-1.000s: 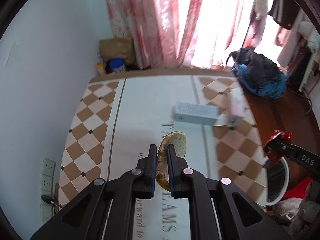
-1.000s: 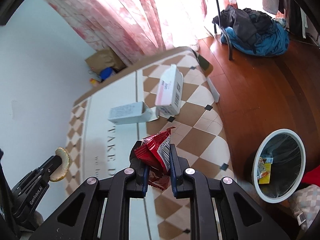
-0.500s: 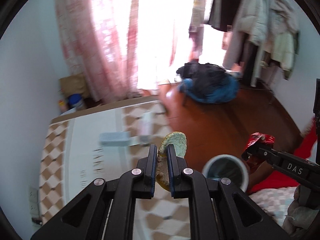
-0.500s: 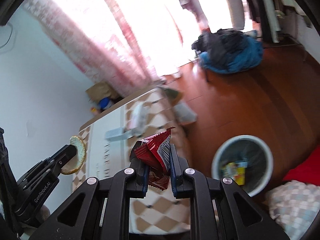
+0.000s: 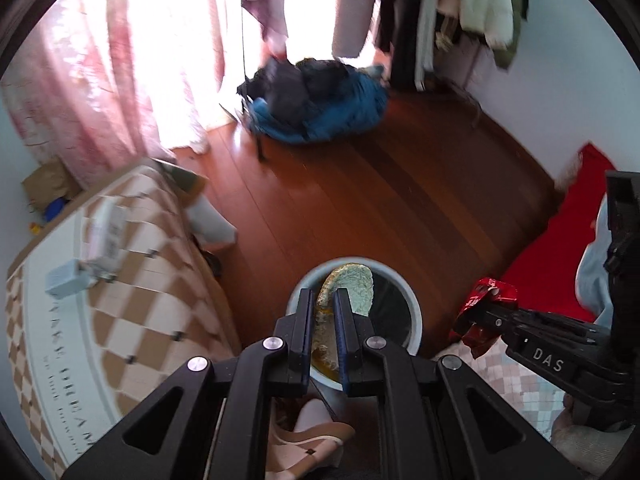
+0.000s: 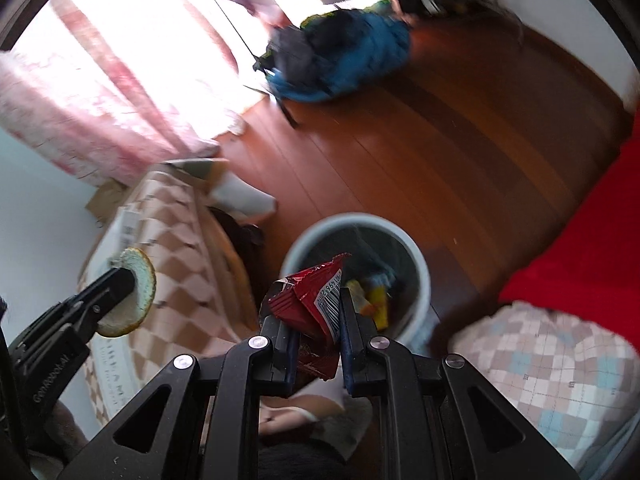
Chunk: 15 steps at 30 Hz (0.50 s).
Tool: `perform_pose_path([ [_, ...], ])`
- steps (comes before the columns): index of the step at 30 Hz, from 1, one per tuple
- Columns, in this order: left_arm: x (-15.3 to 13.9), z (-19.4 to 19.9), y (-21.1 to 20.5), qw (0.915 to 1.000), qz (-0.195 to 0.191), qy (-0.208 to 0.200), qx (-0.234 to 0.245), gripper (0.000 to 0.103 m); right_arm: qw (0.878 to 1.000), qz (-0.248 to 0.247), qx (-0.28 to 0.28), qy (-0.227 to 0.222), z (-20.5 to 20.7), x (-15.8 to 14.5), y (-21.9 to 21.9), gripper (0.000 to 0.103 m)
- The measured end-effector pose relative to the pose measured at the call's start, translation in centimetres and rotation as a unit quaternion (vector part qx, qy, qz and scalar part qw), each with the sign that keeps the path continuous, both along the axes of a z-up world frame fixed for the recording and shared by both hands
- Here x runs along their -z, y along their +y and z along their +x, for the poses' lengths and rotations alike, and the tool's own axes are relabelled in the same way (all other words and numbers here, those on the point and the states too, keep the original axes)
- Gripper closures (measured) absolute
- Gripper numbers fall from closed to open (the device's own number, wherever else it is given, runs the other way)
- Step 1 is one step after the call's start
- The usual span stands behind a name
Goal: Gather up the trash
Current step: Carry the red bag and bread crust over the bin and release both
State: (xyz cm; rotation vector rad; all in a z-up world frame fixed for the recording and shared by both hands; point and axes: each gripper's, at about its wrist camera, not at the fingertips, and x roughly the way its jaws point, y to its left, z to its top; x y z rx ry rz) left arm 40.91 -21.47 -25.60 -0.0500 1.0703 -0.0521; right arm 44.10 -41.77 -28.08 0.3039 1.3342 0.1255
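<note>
Trash bin (image 5: 414, 312) now under both grippers — left gripper (image 5: 323, 310) clamps peel (image 5: 354, 286), right gripper (image 6: 316, 316) clamps red wrapper (image 6: 308, 300); drop looks imminent.

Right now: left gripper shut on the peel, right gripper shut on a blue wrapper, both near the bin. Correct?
Nearly. The wrapper in the right gripper is red, not blue; the right wrist view shows it clamped between the fingers, barcode visible. The rest holds: the left gripper is shut on the peel, and both are near the bin.
</note>
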Motion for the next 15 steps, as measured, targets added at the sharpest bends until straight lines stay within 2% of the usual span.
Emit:
perform_pose_path([
  [6, 5.1, 2.5, -2.7, 0.9984, 0.006, 0.048, 0.028, 0.094, 0.998, 0.0, 0.016, 0.057, 0.8, 7.3, -2.8, 0.085],
  [9, 7.6, 4.1, -2.9, 0.9956, -0.014, 0.086, 0.037, 0.093, 0.997, -0.01, 0.01, 0.072, 1.7, 10.2, -2.9, 0.085],
  [11, 9.2, 5.1, -2.6, 0.9934, -0.021, 0.108, 0.029, 0.092, 0.996, -0.018, 0.003, 0.082, 2.3, 12.1, -2.7, 0.085],
  [15, 11.0, 6.0, -1.9, 0.9923, -0.016, 0.122, 0.018, 0.091, 0.995, -0.029, -0.007, 0.093, 3.5, 14.5, -2.0, 0.084],
])
